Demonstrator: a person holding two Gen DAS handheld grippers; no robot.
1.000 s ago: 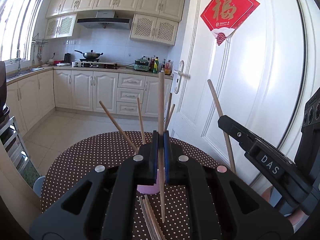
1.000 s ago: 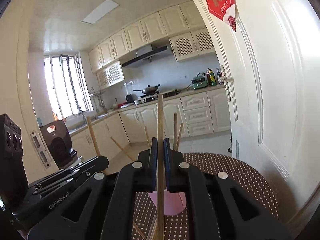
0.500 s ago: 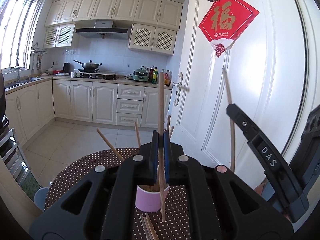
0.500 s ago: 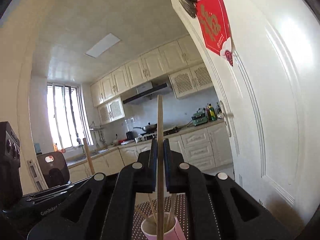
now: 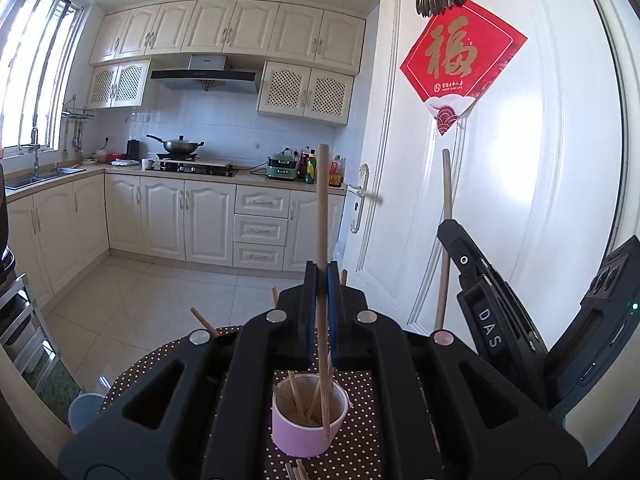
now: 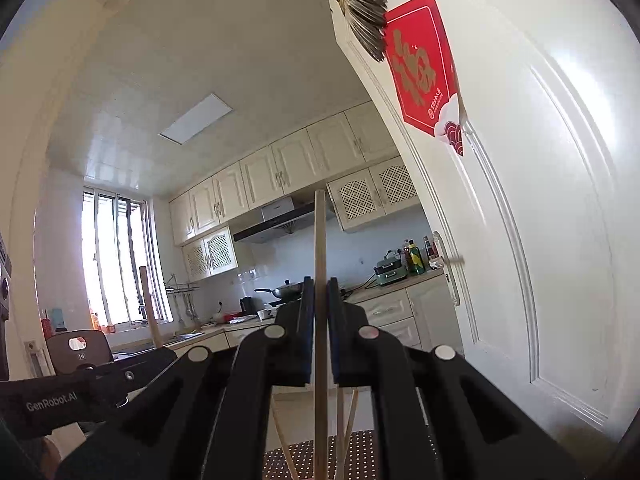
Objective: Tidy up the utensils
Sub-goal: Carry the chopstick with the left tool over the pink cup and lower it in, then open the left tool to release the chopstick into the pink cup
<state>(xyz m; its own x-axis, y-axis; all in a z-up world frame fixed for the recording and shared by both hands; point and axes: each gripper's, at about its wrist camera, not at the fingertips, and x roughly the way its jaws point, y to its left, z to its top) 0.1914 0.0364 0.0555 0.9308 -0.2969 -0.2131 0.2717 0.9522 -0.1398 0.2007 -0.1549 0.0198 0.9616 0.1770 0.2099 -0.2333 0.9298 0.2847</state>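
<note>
Matt wooden chopsticks (image 5: 322, 216), glossy pink plastic cup (image 5: 308, 428)

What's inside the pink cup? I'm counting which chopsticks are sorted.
The pink cup holds several wooden chopsticks leaning against its wall. The left gripper covers their upper parts, so I can't count them exactly.

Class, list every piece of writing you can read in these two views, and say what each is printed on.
"DAS": on the right gripper.
"GenRobot.AI": on the left gripper.
"福": gold on the red door sign.
Small print under it: too small to read.
</note>
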